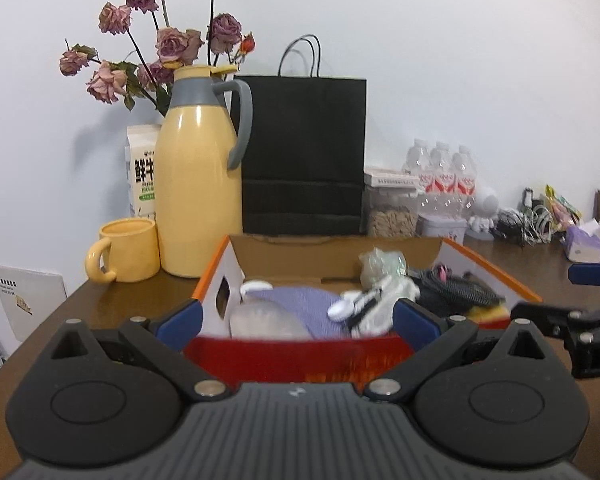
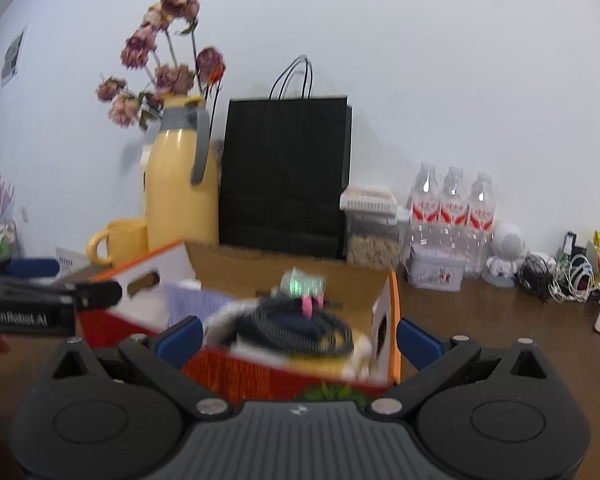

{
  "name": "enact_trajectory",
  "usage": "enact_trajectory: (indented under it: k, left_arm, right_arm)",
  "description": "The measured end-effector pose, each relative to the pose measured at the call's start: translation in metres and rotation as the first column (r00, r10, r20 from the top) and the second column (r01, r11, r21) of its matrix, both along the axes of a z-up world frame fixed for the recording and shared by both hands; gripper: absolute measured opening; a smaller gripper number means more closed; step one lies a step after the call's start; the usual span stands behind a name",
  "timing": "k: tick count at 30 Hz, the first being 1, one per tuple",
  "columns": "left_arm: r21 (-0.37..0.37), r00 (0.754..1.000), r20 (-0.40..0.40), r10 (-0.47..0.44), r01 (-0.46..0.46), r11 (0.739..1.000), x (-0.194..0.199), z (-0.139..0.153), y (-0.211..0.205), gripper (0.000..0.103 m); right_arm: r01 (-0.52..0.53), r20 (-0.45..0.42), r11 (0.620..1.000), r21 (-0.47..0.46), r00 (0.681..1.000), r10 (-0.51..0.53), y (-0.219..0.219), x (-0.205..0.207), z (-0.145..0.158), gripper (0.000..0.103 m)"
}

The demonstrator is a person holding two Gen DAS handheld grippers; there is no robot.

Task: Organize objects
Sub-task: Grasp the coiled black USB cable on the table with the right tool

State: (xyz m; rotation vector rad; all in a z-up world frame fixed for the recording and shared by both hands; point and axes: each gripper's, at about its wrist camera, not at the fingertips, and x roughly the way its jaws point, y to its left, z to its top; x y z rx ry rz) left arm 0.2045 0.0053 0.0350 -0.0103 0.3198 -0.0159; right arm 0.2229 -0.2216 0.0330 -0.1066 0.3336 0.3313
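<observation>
Box: open cardboard box (image 1: pixel 488 264) with red front and orange edges sits mid-table, flaps up, right in front of both grippers. That's where the stuff is going, I'd guess.

Inside: purple cloth (image 1: pixel 296 304) on the left, white bits in the middle, a coiled black cable (image 2: pixel 300 326) with a pink clip on the right, and a crumpled clear wrapper (image 1: pixel 382 266) against the back wall. Pretty full already.

Left gripper (image 1: pixel 296 318): jaws wide apart, nothing between them, lined up over the front wall of the box.

Right gripper (image 2: pixel 298 338): same deal, spread open and empty, hovering at the box's right front corner.

Background: yellow thermos jug (image 1: pixel 198 184), yellow mug (image 1: pixel 130 250), black paper bag (image 1: pixel 304 152), water bottles (image 2: pixel 452 208), and a cable tangle (image 2: pixel 560 280) far right.

How I'd play it: both views are blurry, so slow down first. If something's coming out or getting tidied, pick one item, probably the cable, and close on the coil's bundled middle, not a loose loop. Keep the other gripper steadying the box wall so it doesn't slide.
</observation>
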Motion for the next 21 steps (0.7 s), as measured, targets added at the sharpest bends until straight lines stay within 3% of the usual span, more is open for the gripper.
enact_trajectory:
  k: [10, 21]
  left_arm:
    - [-0.009, 0.994, -0.107, -0.015, 0.014, 1.0, -0.025, -0.03, 0.011, 0.103]
    - [-0.042, 0.993, -0.115, 0.006, -0.011, 0.999, -0.029, -0.034, 0.02, 0.103]
  right_arm:
    - [-0.001, -0.156, 0.993, -0.114, 0.988, -0.017, -0.009, -0.027, -0.049, 0.103]
    - [0.06, -0.184, 0.989, -0.134, 0.979, -0.085, -0.015, -0.002, -0.051, 0.101]
